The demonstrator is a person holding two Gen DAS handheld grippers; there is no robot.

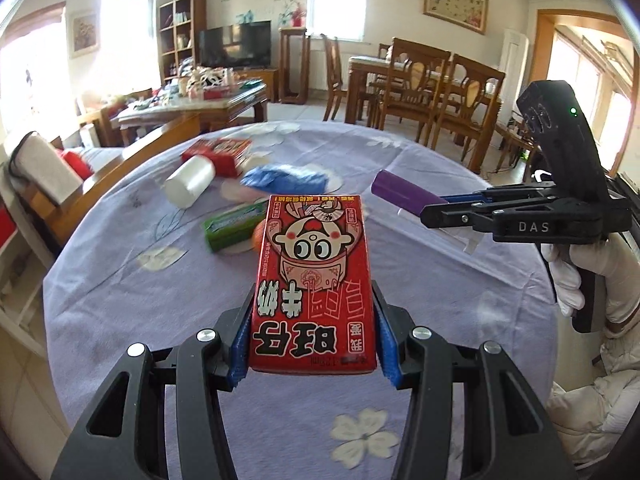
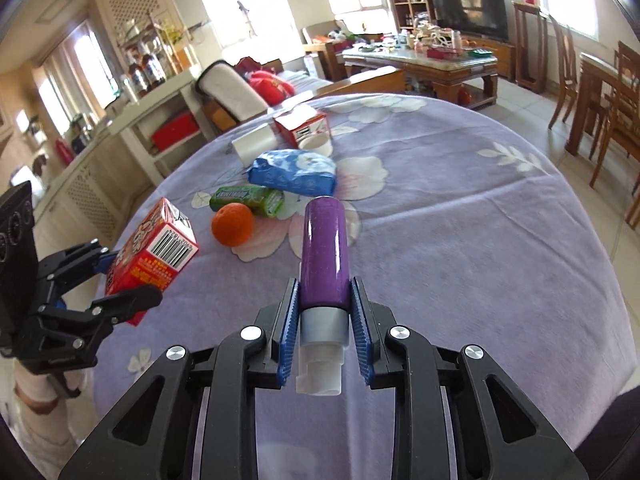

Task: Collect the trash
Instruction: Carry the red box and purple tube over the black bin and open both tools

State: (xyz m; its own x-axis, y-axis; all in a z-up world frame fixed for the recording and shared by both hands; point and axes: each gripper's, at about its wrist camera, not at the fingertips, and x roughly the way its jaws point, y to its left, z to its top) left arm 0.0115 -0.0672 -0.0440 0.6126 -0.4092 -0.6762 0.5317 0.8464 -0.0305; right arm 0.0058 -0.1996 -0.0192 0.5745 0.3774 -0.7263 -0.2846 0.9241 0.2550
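- A red milk carton (image 1: 314, 284) sits clamped between the blue pads of the left hand-held gripper (image 1: 314, 340), lifted above the lilac flowered cloth of the desk (image 1: 440, 300).
- The carton's long axis runs straight out along the fingers, away from the camera, with its printed face turned up.
- To the carton's right, the right hand-held gripper (image 2: 325, 312) grasps a purple bottle (image 2: 323, 256) near its grey collar, the white pump end pointing back toward the wrist and the base pointing away.
- Both pieces look ready to carry off; no bin shows in either view, so where they go cannot be told.
- Doing this well probably means keeping both grips firm and lifting clear of the clutter before swinging away.
- Beyond the carton on the desk lie an orange (image 2: 233, 225), a green packet (image 2: 248, 199), a blue tissue pack (image 2: 294, 172), a white roll (image 1: 189, 186) and a second red box (image 1: 218, 154).
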